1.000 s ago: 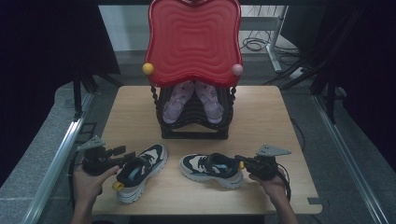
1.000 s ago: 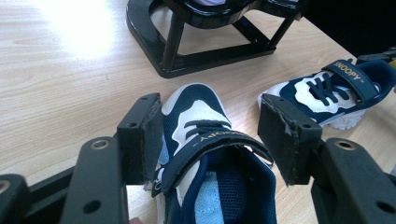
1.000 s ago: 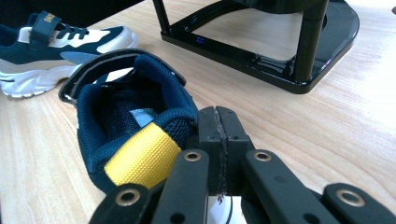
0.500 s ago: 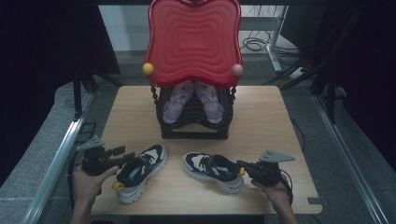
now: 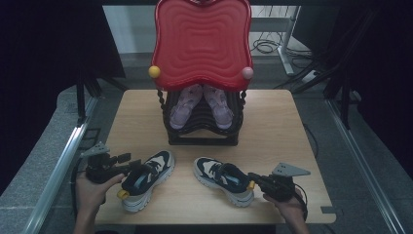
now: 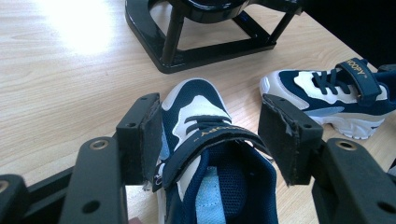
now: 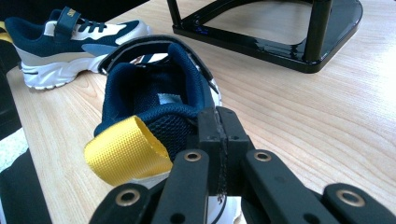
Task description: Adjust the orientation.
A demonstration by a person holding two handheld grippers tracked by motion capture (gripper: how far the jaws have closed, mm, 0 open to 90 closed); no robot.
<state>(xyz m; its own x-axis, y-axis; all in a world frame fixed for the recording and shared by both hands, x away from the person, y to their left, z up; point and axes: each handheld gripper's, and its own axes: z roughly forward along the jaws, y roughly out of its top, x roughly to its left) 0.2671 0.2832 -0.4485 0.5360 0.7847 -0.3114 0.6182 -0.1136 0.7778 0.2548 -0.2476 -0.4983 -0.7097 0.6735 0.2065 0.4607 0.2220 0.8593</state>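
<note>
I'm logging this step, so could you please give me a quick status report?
Left gripper open, straddling left sneaker. Right gripper shut at right sneaker's heel. Shoe rack well clear.

Navy-and-white sneakers (image 5: 146,178), yellow heel loops (image 7: 125,154)

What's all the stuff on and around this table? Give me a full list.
Navy-and-white sneakers: 2, on the near half of the table; left one, right one with a yellow heel loop.
Pink sneakers: 2, pale pink, on the black rack.
Shoe rack: 1, black, middle of the table.
Red wavy panel: 1, atop the rack, with a yellow knob and a pink knob.
Table: 1, light wood.
Cables: black, on the floor behind.
Left gripper: black, jaws open either side of the left sneaker's collar.
Right gripper: black, jaws shut, at the right sneaker's heel.
Hands: left, right.
</note>
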